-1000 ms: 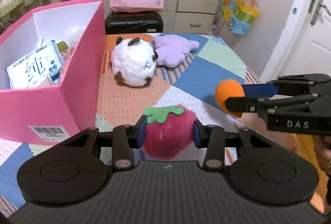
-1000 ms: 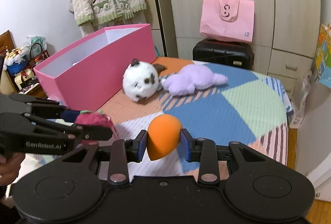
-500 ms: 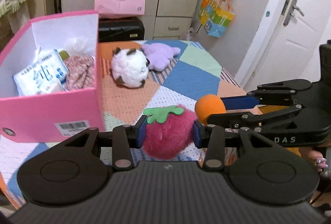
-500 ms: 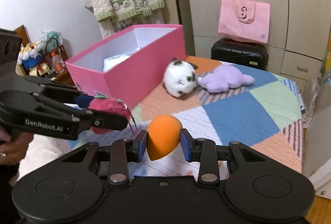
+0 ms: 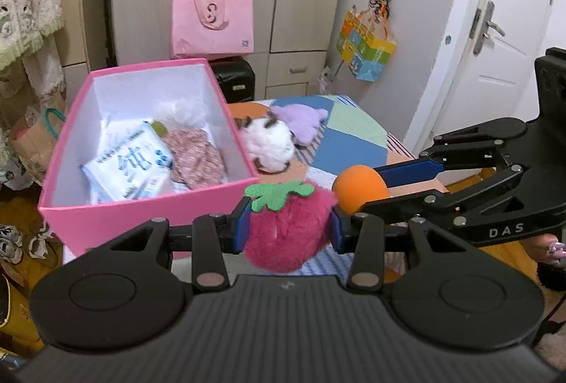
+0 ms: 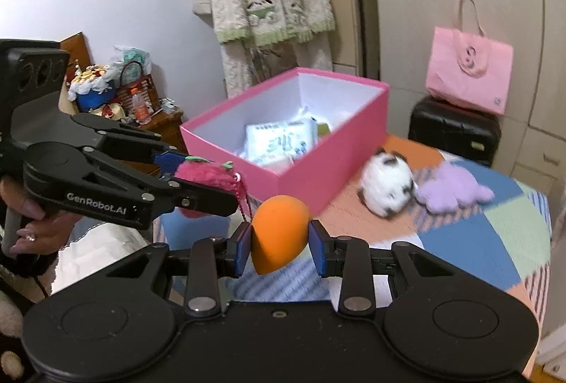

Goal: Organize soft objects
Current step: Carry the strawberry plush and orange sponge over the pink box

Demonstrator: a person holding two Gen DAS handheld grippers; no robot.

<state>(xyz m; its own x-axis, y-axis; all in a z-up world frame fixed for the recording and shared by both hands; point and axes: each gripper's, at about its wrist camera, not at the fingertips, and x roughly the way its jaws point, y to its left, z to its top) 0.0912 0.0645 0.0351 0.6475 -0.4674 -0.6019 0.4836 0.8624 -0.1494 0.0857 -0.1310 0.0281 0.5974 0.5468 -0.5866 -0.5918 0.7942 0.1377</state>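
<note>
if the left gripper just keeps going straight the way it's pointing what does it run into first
Probably the pink box. The left gripper, shut on the strawberry plush, points toward the box's near right corner, with nothing between them. Depth is unclear; it could pass over the rim toward the items inside.

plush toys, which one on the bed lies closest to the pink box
The white plush, with dark patches, lies right beside the box; the purple plush lies beyond it.

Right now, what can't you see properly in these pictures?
- Box bottom: left view, covered by the pack and cloth.
- Pack's writing: both views, blurred.
- White plush face: right view, motion blur.
- Strawberry underside: left view, hidden behind the left tongs.
</note>
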